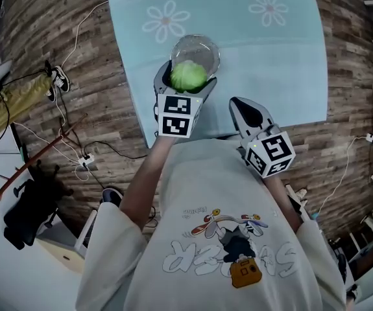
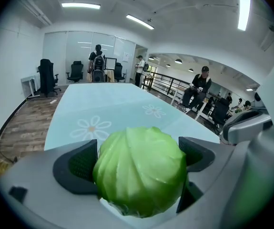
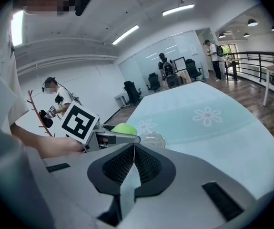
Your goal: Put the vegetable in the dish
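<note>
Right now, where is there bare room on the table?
Free: the cloth right of the bowl, out to its right edge, and the far stretch around both daisies. Crowded: the near edge, where the cabbage hangs over the bowl.

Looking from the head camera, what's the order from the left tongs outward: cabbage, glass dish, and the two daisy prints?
1. The cabbage, gripped between the left tongs.
2. The glass dish, just beyond the cabbage.
3. The left daisy print, farther up the cloth.
4. The right daisy print, farthest, off to the right.
</note>
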`<state>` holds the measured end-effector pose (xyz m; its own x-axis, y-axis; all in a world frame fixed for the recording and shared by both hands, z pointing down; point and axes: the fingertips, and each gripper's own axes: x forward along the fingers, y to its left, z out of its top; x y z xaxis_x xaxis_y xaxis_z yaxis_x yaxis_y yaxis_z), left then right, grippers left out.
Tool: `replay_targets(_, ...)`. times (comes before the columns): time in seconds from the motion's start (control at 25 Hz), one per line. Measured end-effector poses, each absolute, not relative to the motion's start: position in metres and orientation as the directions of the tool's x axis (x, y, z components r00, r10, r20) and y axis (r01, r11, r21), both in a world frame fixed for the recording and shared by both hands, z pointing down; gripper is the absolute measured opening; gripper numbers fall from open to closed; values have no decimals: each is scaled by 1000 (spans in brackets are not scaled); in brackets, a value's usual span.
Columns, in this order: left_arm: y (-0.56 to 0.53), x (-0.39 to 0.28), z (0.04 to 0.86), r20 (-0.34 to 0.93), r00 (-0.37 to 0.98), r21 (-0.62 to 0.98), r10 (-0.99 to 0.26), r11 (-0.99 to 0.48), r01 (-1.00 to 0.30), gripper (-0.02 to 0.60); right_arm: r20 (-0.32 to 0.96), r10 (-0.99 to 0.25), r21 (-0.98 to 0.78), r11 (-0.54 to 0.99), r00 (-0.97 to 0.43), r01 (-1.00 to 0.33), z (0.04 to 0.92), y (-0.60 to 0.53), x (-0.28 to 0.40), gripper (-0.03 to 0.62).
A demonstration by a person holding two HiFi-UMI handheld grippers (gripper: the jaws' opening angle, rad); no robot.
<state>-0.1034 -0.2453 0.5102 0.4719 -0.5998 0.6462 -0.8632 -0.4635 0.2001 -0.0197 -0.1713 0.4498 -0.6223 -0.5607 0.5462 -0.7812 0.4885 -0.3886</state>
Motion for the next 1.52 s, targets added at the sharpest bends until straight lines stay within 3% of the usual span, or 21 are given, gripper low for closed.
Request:
replay_targets(1.0,-295,-90,627,807,355,197,-472,-352,-915,537,581,-545,-427,429,-604,-796,474,-205,11,21)
replay_targets(1.36,-296,-103,598,772,388,250,-503,-322,-913,534,577,-557,-413,432,-598,-801,472,-204,4,21)
replay_targets(1.52,-280,-124,591,757,371,246,-538,-291,-925,454,566,-570,-389,451,-595,-803,463,-204,0,21)
